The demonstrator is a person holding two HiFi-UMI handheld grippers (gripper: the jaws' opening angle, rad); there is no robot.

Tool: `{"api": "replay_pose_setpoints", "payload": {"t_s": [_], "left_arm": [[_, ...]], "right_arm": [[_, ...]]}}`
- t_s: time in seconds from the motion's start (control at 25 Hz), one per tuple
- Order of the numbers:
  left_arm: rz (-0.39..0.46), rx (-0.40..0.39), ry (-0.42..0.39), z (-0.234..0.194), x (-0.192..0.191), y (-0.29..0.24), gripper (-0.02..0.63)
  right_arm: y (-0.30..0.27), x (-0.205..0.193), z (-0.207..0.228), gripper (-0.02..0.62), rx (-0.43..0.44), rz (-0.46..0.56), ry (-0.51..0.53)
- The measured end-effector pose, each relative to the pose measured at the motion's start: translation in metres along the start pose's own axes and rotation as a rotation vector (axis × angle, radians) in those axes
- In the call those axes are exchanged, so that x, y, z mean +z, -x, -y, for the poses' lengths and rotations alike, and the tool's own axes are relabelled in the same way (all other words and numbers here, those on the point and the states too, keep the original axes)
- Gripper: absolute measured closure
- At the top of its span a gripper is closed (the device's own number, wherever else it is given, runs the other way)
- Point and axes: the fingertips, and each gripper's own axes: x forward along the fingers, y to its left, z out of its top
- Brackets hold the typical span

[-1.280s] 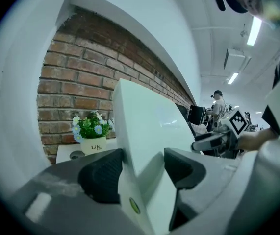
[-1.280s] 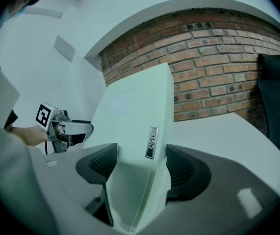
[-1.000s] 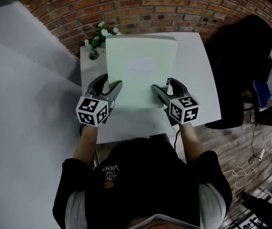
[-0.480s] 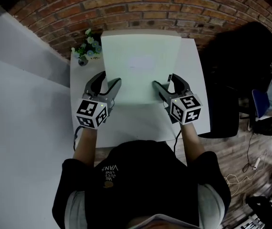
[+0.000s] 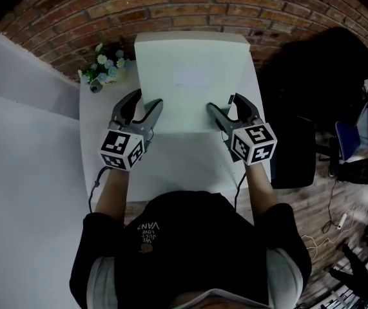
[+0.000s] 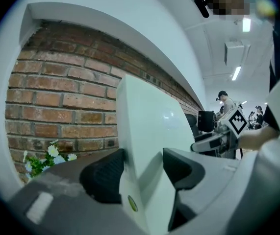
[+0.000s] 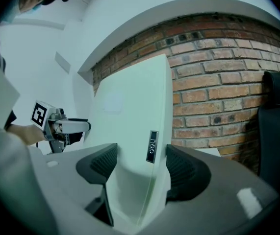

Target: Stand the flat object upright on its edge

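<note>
The flat object [image 5: 190, 76] is a large pale green slab with a faint label on its broad face. It stands tilted up over the white table [image 5: 177, 166], top edge close to the brick wall. My left gripper [image 5: 145, 100] is shut on its left edge and my right gripper [image 5: 223, 103] on its right edge. In the left gripper view the slab [image 6: 149, 126] fills the gap between the dark pads [image 6: 103, 175]. In the right gripper view its edge [image 7: 130, 106], with a small black tag, sits between the pads [image 7: 184, 168]. Whether its lower edge touches the table is hidden.
A small pot of white flowers [image 5: 103, 66] stands at the table's far left corner. The brick wall [image 5: 190, 11] runs right behind the table. A black chair [image 5: 312, 82] is at the right, and a grey panel [image 5: 22, 159] at the left.
Both grippers have carried the slab away from me toward the brick wall and a little upward. Both grips look unchanged.
</note>
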Motion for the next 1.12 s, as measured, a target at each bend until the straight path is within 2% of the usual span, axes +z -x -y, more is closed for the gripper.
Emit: {"api": "replay_pose_setpoints", "payload": {"t_s": [0.52, 1.12], "left_arm": [[0.091, 0.010, -0.054, 0.019, 0.030, -0.070, 0.357], [0.161, 0.004, -0.119, 0.016, 0.038, -0.152, 0.368]], "right_arm": [[-0.003, 0.029, 0.075, 0.291, -0.037, 0.037, 0.070], [-0.036, 0.044, 0.156, 0.291, -0.076, 0.037, 0.114]]}}
